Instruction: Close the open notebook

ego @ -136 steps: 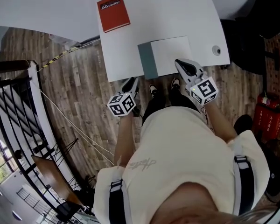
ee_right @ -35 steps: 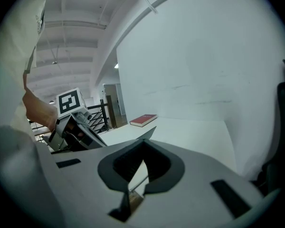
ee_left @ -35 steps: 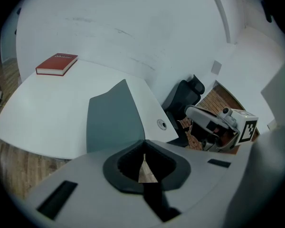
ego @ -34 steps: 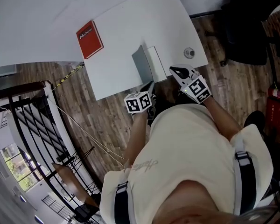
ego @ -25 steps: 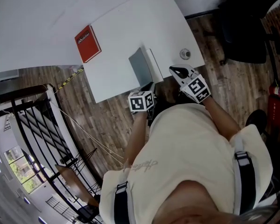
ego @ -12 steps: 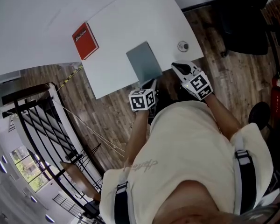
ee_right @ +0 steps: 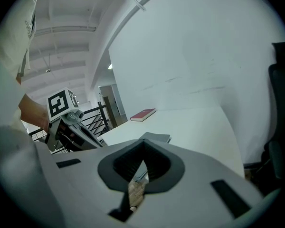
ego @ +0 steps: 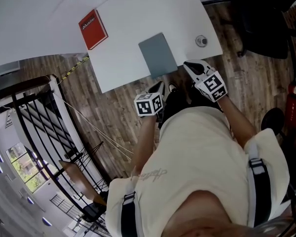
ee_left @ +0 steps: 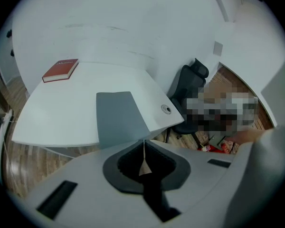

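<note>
Closed at last: the grey notebook point(ego: 158, 55) lies flat and shut on the white surface point(ego: 123, 58), cover up. It sits just ahead of the left hand-held gripper point(ego: 160, 86) and ahead-left of the right hand-held gripper point(ego: 189, 64). A few seconds ago it lay open with a white page showing, and about a second ago its cover stood half raised. No page is visible now.

Both tools sit at the near edge of the surface, apart from the notebook. The left hand-held gripper point(ee_left: 143, 148) has its jaws pressed together with nothing between them. The right hand-held gripper point(ee_right: 142, 151) likewise has its jaws together at the tips and carries nothing.

A red book point(ego: 92, 22) lies well beyond the left hand-held gripper, off to its left. A round cable port point(ego: 202, 41) sits just ahead of the right one.
</note>
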Demonstrator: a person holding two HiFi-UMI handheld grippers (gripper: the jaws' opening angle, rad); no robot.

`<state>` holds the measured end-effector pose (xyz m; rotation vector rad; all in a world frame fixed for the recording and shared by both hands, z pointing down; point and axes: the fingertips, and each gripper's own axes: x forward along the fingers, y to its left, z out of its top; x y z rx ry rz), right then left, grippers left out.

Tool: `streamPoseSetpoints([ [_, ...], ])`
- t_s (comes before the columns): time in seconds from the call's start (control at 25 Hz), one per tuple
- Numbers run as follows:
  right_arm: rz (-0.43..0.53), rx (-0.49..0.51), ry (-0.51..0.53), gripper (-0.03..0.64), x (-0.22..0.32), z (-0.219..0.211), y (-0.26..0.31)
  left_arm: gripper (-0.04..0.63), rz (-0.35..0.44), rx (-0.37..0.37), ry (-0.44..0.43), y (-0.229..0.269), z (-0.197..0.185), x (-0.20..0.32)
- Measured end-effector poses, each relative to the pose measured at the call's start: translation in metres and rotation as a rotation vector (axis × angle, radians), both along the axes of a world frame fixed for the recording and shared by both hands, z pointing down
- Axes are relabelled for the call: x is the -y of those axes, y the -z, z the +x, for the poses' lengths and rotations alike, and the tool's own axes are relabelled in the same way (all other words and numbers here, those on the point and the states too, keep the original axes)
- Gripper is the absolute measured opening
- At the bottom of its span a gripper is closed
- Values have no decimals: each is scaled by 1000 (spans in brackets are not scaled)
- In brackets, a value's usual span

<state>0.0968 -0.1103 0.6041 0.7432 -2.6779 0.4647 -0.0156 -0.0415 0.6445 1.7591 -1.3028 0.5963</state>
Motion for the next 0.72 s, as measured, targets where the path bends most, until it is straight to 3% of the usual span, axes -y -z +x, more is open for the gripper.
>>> streamPoseSetpoints([
  [0.24, -11, -7, 48, 6, -18, -21, 9, 25, 68, -77, 102, 11, -20, -9],
  [0.44, 11, 17, 28, 6, -17, -33, 32, 25, 153, -60, 131, 31, -40, -3],
  [0.72, 86, 34, 17, 6, -8, -57, 86, 25, 326, -108, 151, 88, -64, 24],
])
